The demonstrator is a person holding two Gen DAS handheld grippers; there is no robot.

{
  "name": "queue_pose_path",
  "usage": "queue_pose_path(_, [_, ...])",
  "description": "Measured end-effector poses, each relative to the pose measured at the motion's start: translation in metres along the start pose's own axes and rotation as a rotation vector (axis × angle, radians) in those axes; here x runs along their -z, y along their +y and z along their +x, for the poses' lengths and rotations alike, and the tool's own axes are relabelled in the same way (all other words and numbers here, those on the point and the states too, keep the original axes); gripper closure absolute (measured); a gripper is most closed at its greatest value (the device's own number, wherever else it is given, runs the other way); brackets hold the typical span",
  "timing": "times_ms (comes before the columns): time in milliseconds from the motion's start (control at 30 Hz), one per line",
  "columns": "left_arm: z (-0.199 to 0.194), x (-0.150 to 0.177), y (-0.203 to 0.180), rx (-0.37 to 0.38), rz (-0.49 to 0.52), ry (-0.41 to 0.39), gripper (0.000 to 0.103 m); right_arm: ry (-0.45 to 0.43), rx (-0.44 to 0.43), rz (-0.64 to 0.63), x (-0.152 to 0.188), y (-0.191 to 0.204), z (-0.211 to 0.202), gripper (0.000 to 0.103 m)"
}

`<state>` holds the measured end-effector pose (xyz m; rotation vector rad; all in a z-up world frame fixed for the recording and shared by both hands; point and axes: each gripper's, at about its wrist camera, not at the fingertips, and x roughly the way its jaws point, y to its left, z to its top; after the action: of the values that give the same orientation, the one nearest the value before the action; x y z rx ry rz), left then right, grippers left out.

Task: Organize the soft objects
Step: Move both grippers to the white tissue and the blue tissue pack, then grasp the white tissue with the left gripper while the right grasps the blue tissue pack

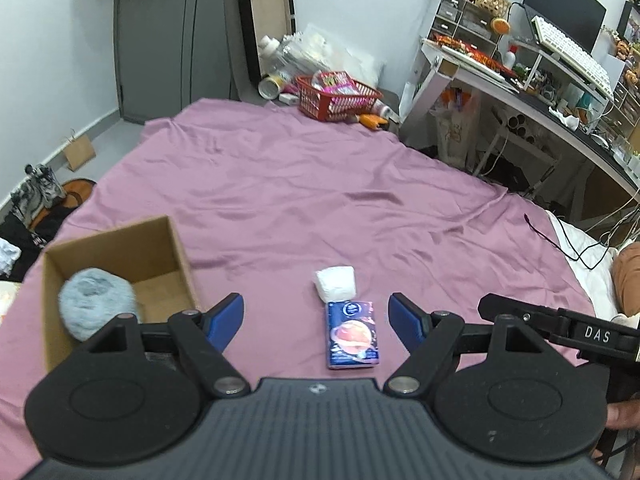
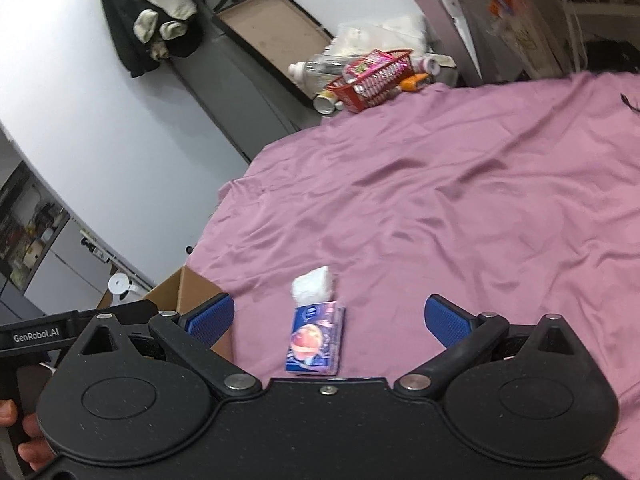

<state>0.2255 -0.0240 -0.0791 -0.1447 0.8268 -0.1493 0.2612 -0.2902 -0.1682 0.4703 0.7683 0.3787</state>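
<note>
My left gripper (image 1: 316, 316) sits nearest the lens, blue pads spread wide, nothing between them. Just ahead, between the pads, the blue tissue pack (image 1: 353, 334) lies flat on the purple bedsheet (image 1: 320, 200). A white soft wad (image 1: 335, 282) touches the pack's far end. To my left, an open cardboard box (image 1: 120, 256) stands on the sheet; a pale blue fluffy ball (image 1: 96, 302) rests inside against the near left wall. My right gripper (image 2: 330, 320) is likewise spread and empty, hovering over the same tissue pack (image 2: 315, 339), with the white wad (image 2: 313, 289) just beyond it. The box corner (image 2: 188, 292) shows behind the right gripper's left pad. Far edge of the bed: a red basket (image 1: 336, 98) holding pink packets, with bottles beside it. A cluttered desk (image 1: 520, 92) stands to the right of the bed.
</note>
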Motion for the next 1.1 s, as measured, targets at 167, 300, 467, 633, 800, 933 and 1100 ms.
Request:
queue_pose_path(167, [0.024,0.0,-0.008,-0.011,-0.017,0.014,0.025,0.005,-0.014,0.034,0.001,-0.018,0.006,0.006])
queue_pose_path(300, [0.037,0.0,-0.009,0.004,-0.041,0.023,0.026,0.034,-0.042,0.032,0.001,-0.024,0.016,0.015])
queue_pose_path(467, [0.057,0.001,-0.012,0.045,-0.064,0.077,0.038,0.075,-0.081,0.053,0.0,-0.03,0.033,0.027])
queue_pose_path(633, [0.077,0.002,-0.006,0.05,-0.089,0.116,0.055,0.13,-0.107,0.059,0.004,-0.032,0.053,0.033])
queue_pose_path(800, [0.097,0.003,-0.001,0.048,-0.11,0.16,0.069,0.175,-0.131,0.054,0.012,-0.029,0.072,0.033])
queue_pose_path(933, [0.117,0.008,0.005,0.041,-0.138,0.232,0.084,0.222,-0.147,0.041,0.02,-0.025,0.086,0.038])
queue_pose_path(1100, [0.133,0.011,0.01,0.029,-0.146,0.266,0.092,0.256,-0.165,0.054,0.022,-0.026,0.1,0.044])
